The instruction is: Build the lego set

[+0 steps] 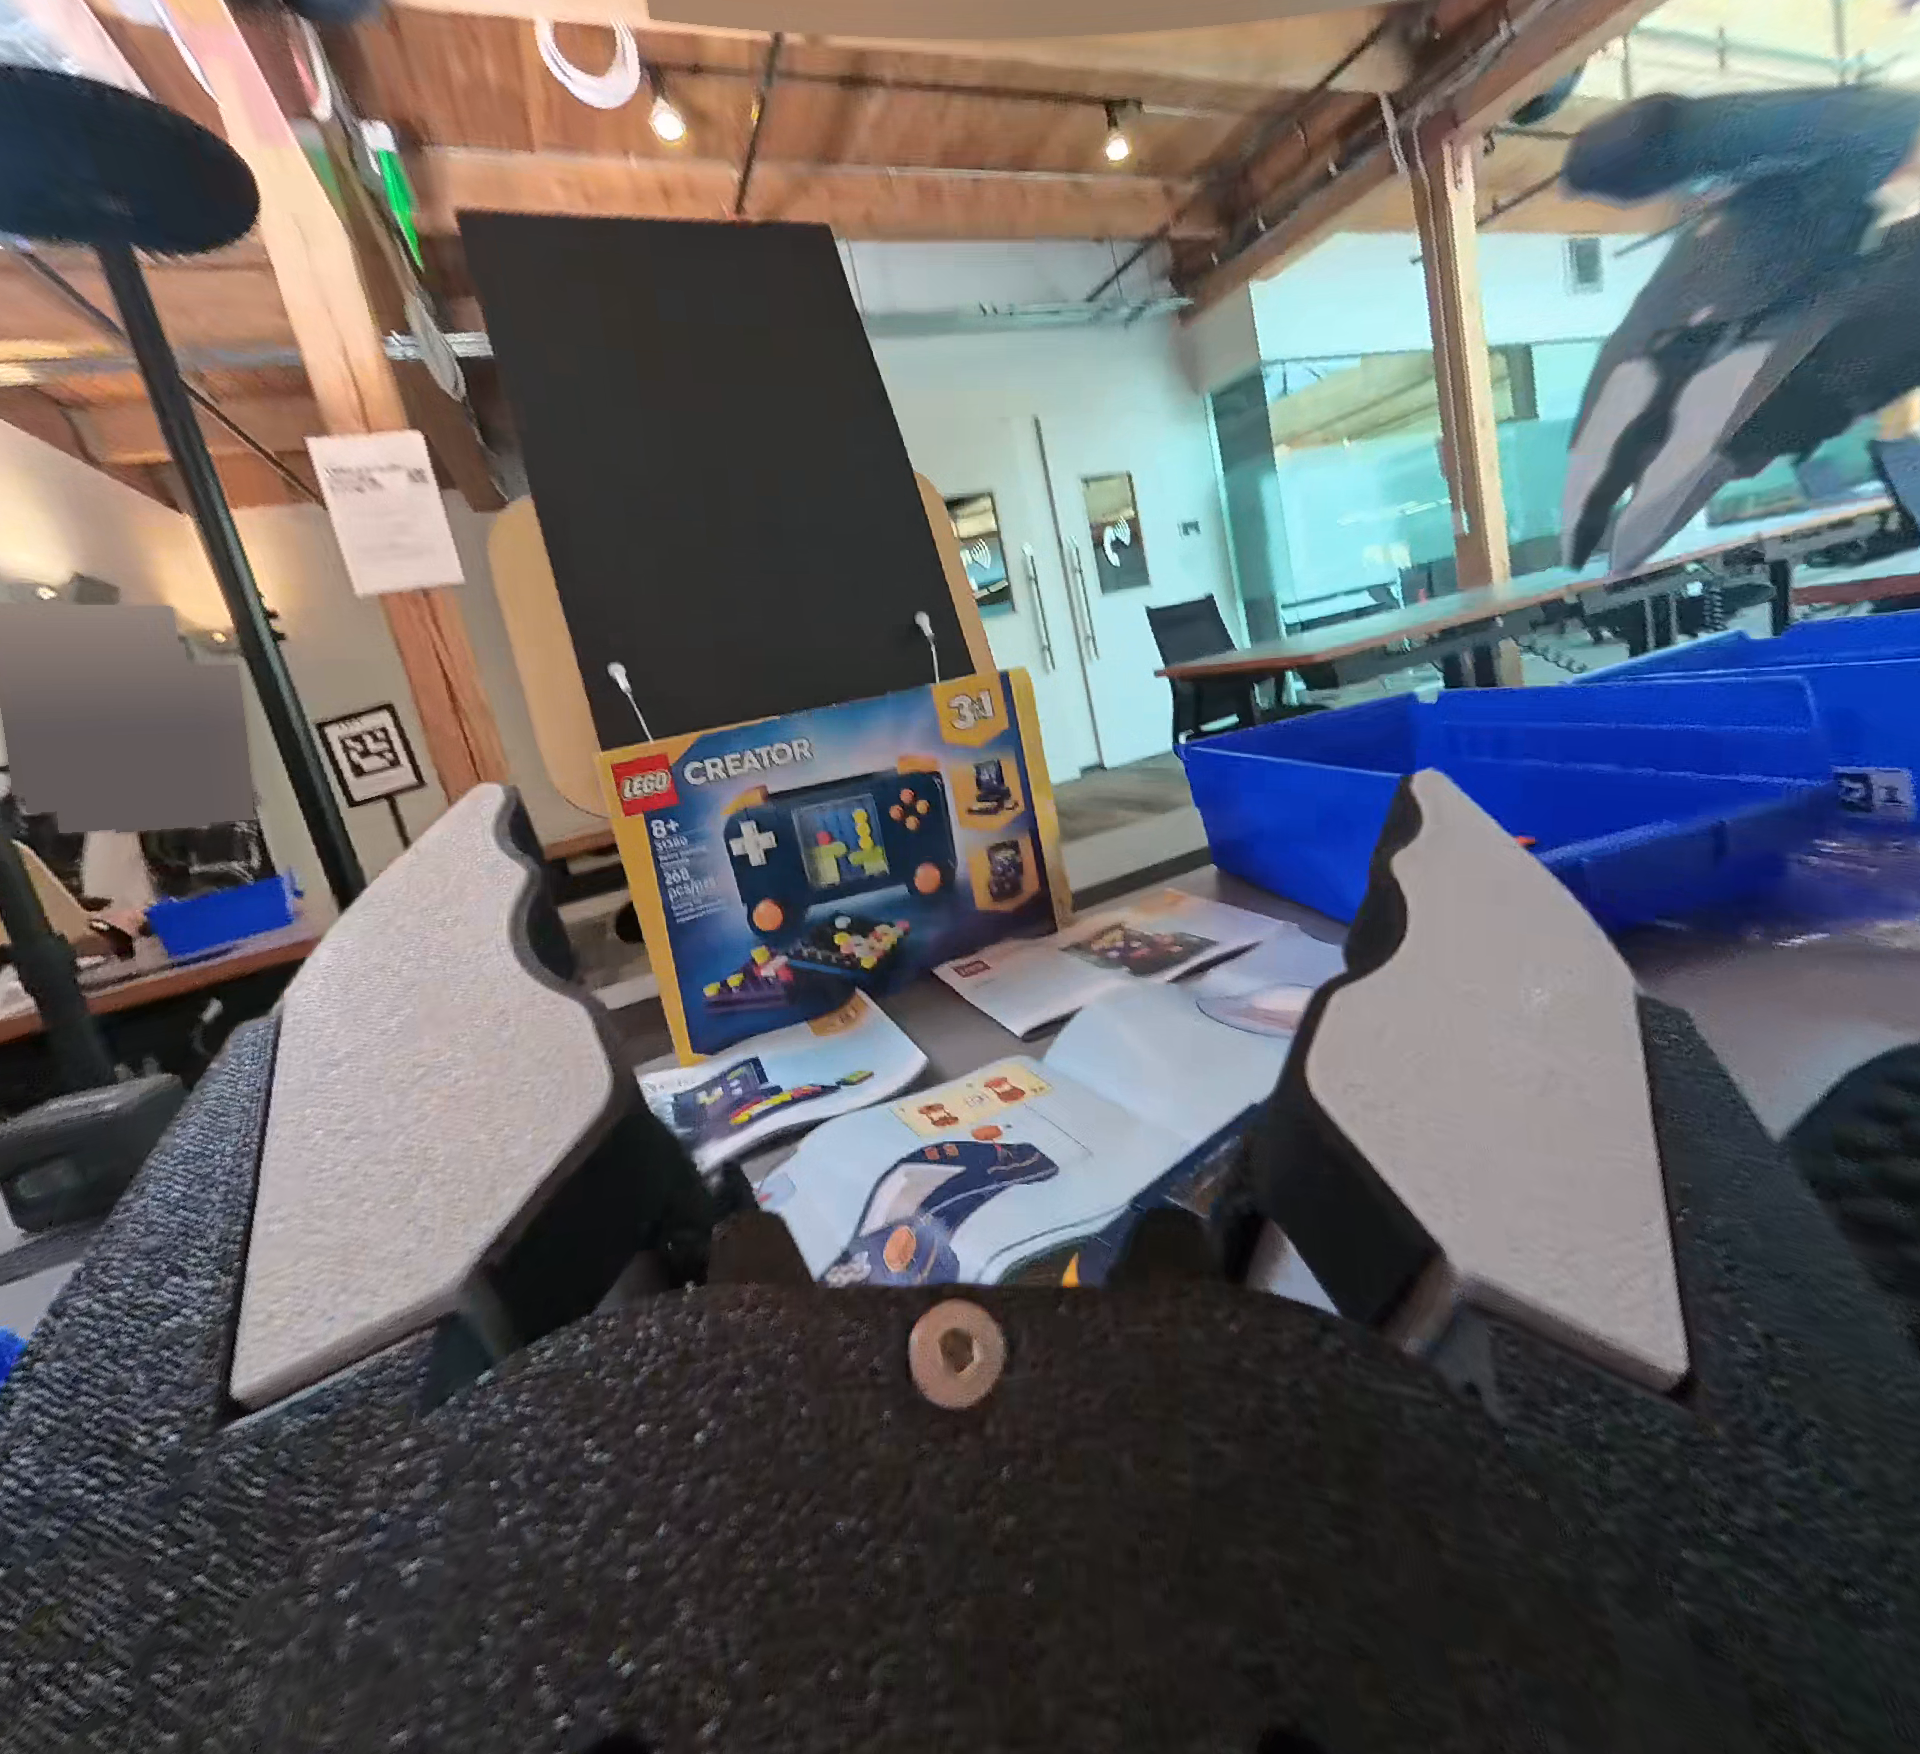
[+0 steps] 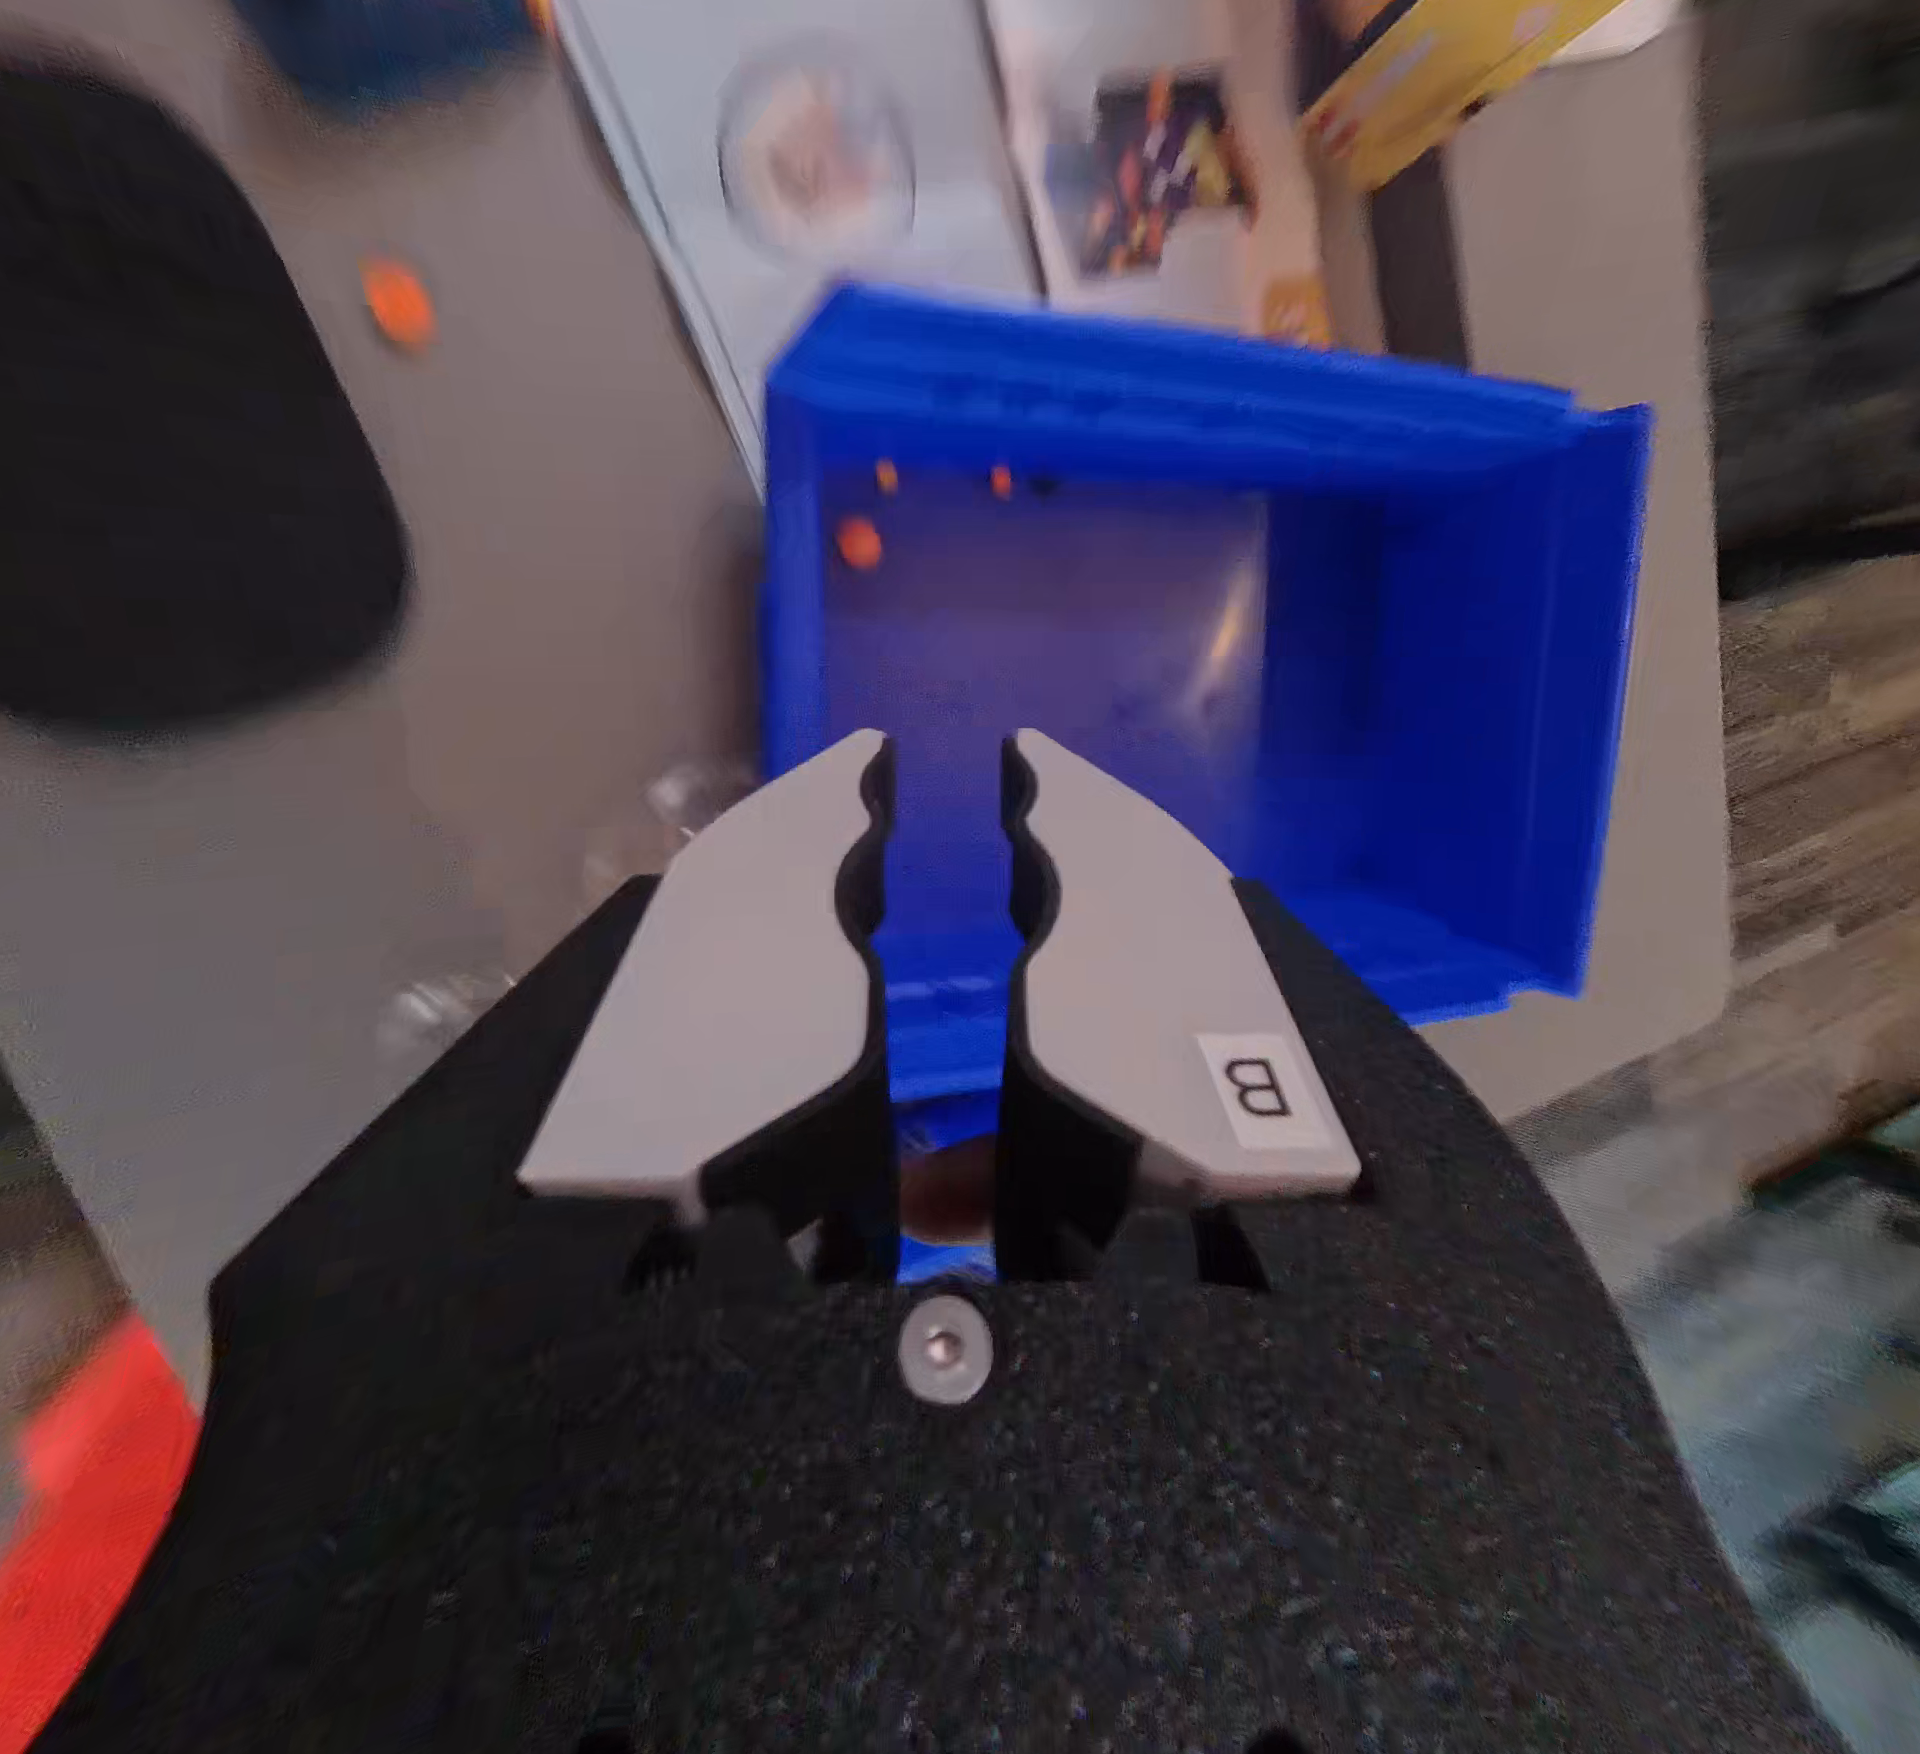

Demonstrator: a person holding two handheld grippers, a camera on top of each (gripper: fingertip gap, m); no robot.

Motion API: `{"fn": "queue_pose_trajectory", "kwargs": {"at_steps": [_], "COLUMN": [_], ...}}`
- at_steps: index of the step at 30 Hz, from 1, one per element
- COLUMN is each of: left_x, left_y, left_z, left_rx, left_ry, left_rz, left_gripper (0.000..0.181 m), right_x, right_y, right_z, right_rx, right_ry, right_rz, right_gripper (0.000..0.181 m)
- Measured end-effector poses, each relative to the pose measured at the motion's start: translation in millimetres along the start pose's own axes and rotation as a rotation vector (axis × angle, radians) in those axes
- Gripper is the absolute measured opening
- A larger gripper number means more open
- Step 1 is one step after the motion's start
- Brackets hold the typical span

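My left gripper is wide open and empty, held low over the table. Ahead of it the Lego set box stands upright, and an open instruction booklet lies just in front of the fingers. My right gripper hangs over an open blue bin. Its jaws stand a narrow gap apart and nothing shows between the pads. It also shows in the left wrist view, raised and blurred at the upper right. A few small orange pieces lie in the bin's far corner. One round orange piece lies on the grey table.
Several blue bins line the table's right side. More booklets lie beside the box, and a black board stands behind it. A black stand pole rises at the left. The right wrist view is motion-blurred; a dark shape fills its left. Some 40 cm of space lies between my two pairs of fingers.
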State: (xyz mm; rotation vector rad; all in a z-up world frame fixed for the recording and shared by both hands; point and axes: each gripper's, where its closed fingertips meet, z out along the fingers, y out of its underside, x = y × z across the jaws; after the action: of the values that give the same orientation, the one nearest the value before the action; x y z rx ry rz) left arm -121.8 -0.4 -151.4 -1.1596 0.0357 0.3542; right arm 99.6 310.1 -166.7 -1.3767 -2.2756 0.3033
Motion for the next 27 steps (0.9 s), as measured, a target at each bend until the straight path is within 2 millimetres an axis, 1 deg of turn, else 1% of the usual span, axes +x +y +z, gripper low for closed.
{"fn": "queue_pose_trajectory", "kwargs": {"at_steps": [2, 4, 6, 8, 9, 11, 15, 18, 21, 24, 26, 27], "left_x": [-3, -6, -7, -8, -6, -3, 5, 3, 1, 1, 1, 1], "left_y": [7, 11, 9, 13, 17, 25, 37, 39, 40, 41, 41, 41], "left_z": [-1, -2, -3, -4, -2, 2, 7, 7, 7, 7, 7, 7], "left_rx": [0.023, 0.033, 0.054, 0.045, 0.03, -0.006, -0.067, -0.08, -0.083, -0.089, -0.09, -0.09], "left_ry": [-0.024, -0.044, -0.045, -0.047, -0.038, -0.023, 0.011, 0.004, -0.006, -0.003, 0.0, 0.0], "left_rz": [0.011, -0.009, -0.035, -0.033, -0.04, -0.037, 0.004, 0.0, -0.009, -0.01, -0.008, -0.006], "left_gripper": [0.143, 0.143, 0.142, 0.141, 0.141, 0.141, 0.141, 0.141, 0.141, 0.141, 0.141, 0.141], "right_x": [29, 50, 64, 75, 77, 80, 77, 73, 76, 76, 72, 73], "right_y": [25, 57, 92, 120, 128, 137, 144, 146, 149, 144, 142, 143], "right_z": [31, 67, 97, 114, 120, 129, 137, 142, 146, 148, 152, 153], "right_rx": [-0.164, -0.316, -0.47, -0.591, -0.614, -0.624, -0.634, -0.622, -0.634, -0.617, -0.624, -0.642], "right_ry": [-0.082, -0.188, -0.296, -0.362, -0.385, -0.398, -0.396, -0.397, -0.37, -0.357, -0.36, -0.347], "right_rz": [-0.173, -0.297, -0.333, -0.34, -0.335, -0.333, -0.367, -0.336, -0.313, -0.309, -0.312, -0.326], "right_gripper": [0.021, 0.022, 0.029, 0.032, 0.033, 0.032, 0.029, 0.029, 0.028, 0.025, 0.025, 0.02]}}
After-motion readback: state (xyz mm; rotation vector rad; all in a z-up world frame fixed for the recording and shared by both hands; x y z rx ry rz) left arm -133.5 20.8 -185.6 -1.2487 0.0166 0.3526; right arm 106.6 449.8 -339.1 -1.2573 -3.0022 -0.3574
